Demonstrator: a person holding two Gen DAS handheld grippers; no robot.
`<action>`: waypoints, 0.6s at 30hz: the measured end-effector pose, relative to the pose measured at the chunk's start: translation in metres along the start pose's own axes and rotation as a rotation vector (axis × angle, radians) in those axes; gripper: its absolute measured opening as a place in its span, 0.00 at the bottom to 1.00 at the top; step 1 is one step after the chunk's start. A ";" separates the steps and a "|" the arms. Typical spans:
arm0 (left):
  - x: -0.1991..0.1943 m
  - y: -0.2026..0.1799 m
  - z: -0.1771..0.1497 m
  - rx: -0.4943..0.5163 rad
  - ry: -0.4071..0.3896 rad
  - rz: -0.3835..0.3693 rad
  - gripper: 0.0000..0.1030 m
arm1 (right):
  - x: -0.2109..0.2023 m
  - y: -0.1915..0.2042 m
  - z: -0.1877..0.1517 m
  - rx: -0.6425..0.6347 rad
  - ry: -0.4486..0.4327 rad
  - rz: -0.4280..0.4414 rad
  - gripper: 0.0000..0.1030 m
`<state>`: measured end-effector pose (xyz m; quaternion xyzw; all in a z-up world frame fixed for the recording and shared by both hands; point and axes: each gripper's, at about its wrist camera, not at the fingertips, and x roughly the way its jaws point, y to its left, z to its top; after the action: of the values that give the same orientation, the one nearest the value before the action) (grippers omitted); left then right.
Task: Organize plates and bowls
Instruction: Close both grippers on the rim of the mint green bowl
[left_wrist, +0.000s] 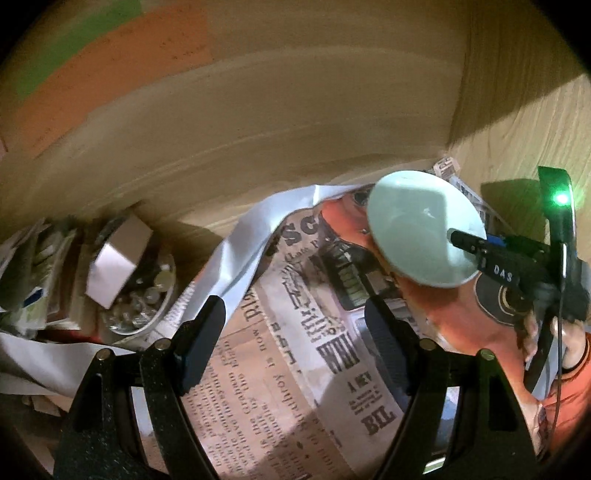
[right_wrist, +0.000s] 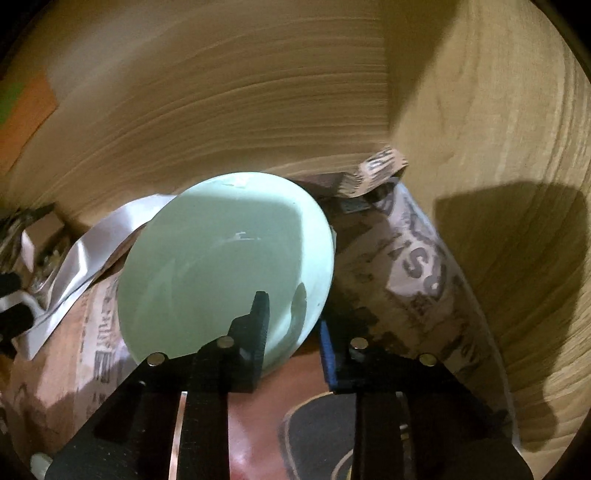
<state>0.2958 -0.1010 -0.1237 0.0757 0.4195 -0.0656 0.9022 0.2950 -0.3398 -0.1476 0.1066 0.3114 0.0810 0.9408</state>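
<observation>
1. Closest to my left lens sat the left gripper (left_wrist: 291, 343), its two black fingers (left_wrist: 201, 343) spread wide with only newspaper showing between them; it held nothing.
2. Closest to my right lens, the right gripper (right_wrist: 291, 343) was clamped on the rim of the pale green bowl (right_wrist: 221, 266): one black finger (right_wrist: 251, 343) lay inside the bowl, the blue-padded one against its outer wall.
3. From the left wrist view I saw that same bowl (left_wrist: 424, 229) lifted off the surface and tilted, hollow facing the camera, with the right gripper (left_wrist: 465, 242) on its lower right rim.
4. Writing: white letters "DAS" on the right gripper's body; a green light glowed above it.
5. The newspaper (left_wrist: 295, 354) lining the floor carried bold black headlines; I could read "BIL" and "is now", the rest blurred or partly Chinese characters. In the right view its curled-up edge (right_wrist: 384, 166) showed large letters I could not make out.
6. A white strip (left_wrist: 258, 236) lay rumpled across the paper's left margin.
7. Left of it, a glass dish of coins (left_wrist: 144, 302) with a small box (left_wrist: 114, 258) resting on top, packets heaped beside.
8. Edges: wooden back panel (right_wrist: 240, 110) behind the bowl, wooden side wall (right_wrist: 517, 184) close on the right; the corner was just beyond the bowl. The open room lay over the newspaper between the left fingers.
</observation>
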 end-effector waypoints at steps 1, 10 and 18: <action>0.004 -0.001 0.001 -0.001 0.008 -0.006 0.76 | -0.002 0.003 -0.002 -0.017 0.005 0.021 0.21; 0.035 -0.005 0.005 -0.018 0.093 -0.003 0.68 | -0.015 0.036 -0.020 -0.160 0.046 0.155 0.20; 0.058 -0.004 0.003 -0.007 0.139 0.039 0.68 | -0.015 0.048 -0.027 -0.185 0.051 0.183 0.20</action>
<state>0.3339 -0.1090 -0.1668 0.0848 0.4799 -0.0412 0.8722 0.2630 -0.2931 -0.1484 0.0451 0.3154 0.1974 0.9271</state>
